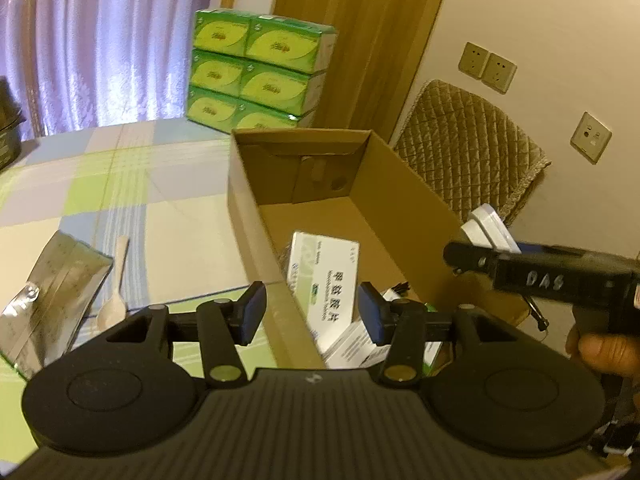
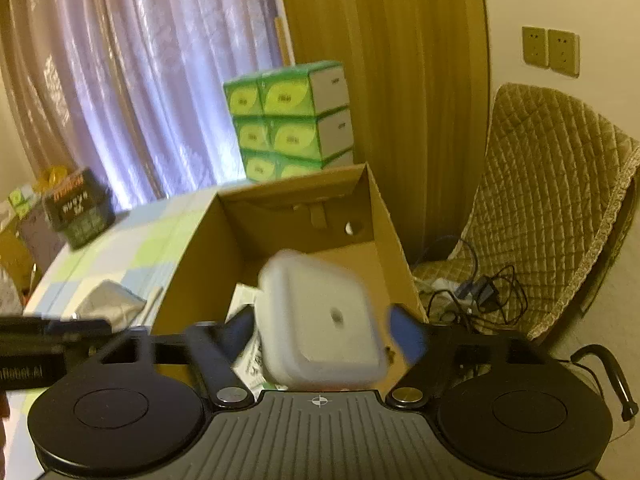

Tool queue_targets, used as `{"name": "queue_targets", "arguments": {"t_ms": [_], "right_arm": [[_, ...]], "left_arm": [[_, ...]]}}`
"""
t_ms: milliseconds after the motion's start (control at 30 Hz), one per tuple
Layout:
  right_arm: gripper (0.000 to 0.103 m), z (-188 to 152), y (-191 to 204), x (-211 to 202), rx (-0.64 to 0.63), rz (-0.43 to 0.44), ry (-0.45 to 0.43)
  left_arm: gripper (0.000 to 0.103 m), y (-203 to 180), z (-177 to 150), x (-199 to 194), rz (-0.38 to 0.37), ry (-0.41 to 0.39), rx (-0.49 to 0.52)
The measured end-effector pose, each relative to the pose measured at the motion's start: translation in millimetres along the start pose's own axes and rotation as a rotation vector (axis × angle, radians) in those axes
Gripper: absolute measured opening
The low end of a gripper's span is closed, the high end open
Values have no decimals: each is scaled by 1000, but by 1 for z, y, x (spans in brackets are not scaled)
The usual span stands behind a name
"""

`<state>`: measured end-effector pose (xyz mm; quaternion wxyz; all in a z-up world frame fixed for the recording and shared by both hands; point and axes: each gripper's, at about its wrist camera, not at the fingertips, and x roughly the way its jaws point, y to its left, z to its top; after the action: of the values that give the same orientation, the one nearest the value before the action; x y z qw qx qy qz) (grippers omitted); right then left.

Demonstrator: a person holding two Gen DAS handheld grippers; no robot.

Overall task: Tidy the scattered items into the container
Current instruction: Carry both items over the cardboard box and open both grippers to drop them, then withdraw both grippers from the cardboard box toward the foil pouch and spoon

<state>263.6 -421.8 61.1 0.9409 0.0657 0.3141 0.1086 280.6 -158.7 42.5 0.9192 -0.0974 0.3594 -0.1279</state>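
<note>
A blurred white square box (image 2: 320,320) is seen between the spread fingers of the right gripper (image 2: 326,332), above the cardboard box (image 2: 192,256); whether it is gripped cannot be told. The left gripper (image 1: 312,312) is held open and empty. "DAS" is read on the right gripper's body. A medicine carton (image 1: 324,276) with Chinese print lies inside the cardboard box.

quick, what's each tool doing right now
Left tool: open, holding nothing, over the near wall of the cardboard box.
Right tool: fingers either side of a white square container; grip cannot be told.

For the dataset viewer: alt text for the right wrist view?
The right tool holds a blurred white square container over an open cardboard box on a checked tablecloth. Behind are stacked green tissue packs, purple curtains and a quilted chair.
</note>
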Motion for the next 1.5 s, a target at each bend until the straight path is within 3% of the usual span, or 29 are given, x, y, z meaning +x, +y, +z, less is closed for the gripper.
{"name": "queue_targets", "arguments": {"t_ms": [400, 1100, 1167, 1500], "right_arm": [[86, 6, 13, -32, 28, 9, -51], [87, -8, 152, -57, -92, 174, -39], [103, -11, 163, -58, -109, 179, -41], [103, -28, 202, -42, -182, 218, 2]], "left_arm": [[52, 31, -26, -36, 71, 6, -26], [62, 97, -73, -128, 220, 12, -24], [62, 103, -77, -134, 221, 13, -30], [62, 141, -96, -147, 271, 28, -35]]}}
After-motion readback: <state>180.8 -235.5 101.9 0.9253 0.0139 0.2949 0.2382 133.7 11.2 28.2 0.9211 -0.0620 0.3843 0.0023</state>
